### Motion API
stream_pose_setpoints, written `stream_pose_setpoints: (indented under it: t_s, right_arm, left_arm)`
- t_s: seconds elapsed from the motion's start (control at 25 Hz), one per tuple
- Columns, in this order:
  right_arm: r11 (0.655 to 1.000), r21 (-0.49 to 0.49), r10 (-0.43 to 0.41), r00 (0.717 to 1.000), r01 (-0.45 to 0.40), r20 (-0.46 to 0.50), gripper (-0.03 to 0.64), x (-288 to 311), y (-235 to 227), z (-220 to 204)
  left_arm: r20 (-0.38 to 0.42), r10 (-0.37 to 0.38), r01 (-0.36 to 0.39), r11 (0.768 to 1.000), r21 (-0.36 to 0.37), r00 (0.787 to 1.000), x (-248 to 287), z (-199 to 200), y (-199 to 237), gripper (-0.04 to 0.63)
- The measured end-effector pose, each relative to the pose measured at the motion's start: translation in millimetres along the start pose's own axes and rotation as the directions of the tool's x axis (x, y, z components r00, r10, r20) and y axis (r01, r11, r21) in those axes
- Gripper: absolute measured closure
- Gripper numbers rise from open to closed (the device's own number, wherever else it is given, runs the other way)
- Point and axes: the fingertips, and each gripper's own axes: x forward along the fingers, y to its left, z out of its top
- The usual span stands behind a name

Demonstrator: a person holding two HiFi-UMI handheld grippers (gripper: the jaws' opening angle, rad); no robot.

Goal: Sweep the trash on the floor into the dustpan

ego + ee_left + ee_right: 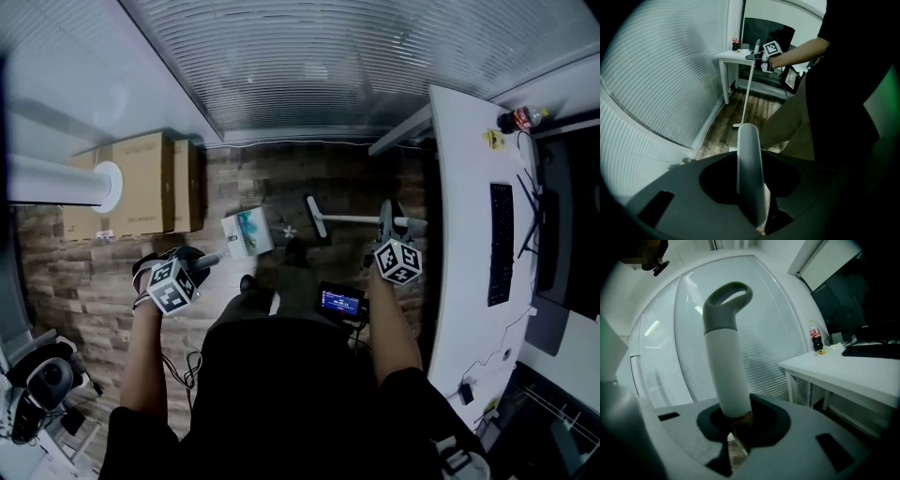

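Note:
On the wood floor ahead of my feet stands a white dustpan with a teal inside. Its pale handle runs up between the jaws of my left gripper, which is shut on it. My right gripper is shut on the white broom handle, which has a grey loop at its top. The broom head rests on the floor to the right of the dustpan. A small white scrap of trash lies between the dustpan and the broom head.
Cardboard boxes stand at the left by the blinds. A white desk runs along the right with a keyboard, a monitor and a bottle. An office chair sits at the lower left.

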Motion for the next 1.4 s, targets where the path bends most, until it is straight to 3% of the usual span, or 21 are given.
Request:
stream_pose_setpoints:
  t_s: [0.24,0.48,0.8,1.04,1.4]
  right_arm:
    - [0.998,-0.028,0.060,0.996,-0.062,-0.066,0.560,-14.1,65.1,-28.3]
    - [0.993,-0.057,0.099,0.991,-0.104,-0.093,0.557,-33.2,127.1,-54.5]
    - [0.991,-0.017,0.130,0.979,-0.134,-0.155,0.545,-63.0,164.6,-93.5]
    - [0.991,0.016,0.137,0.978,-0.136,-0.158,0.526,-66.0,177.9,-94.7]
    - [0.970,0.073,0.243,0.956,-0.234,-0.166,0.522,-61.9,229.9,-98.7]
  left_arm:
    - [0.018,0.021,-0.020,0.999,-0.040,1.000,4.0,-44.9,-18.8,0.489]
    - [0.084,0.041,-0.036,0.998,-0.055,0.996,5.9,-46.6,-25.3,0.489]
    - [0.118,0.040,-0.034,0.998,-0.053,0.992,6.7,-39.0,-20.7,0.491]
    - [0.160,0.028,-0.016,0.997,-0.076,0.987,9.2,-35.5,-25.3,0.494]
    - [0.146,0.039,-0.029,0.997,-0.072,0.989,6.3,-40.5,-22.1,0.495]
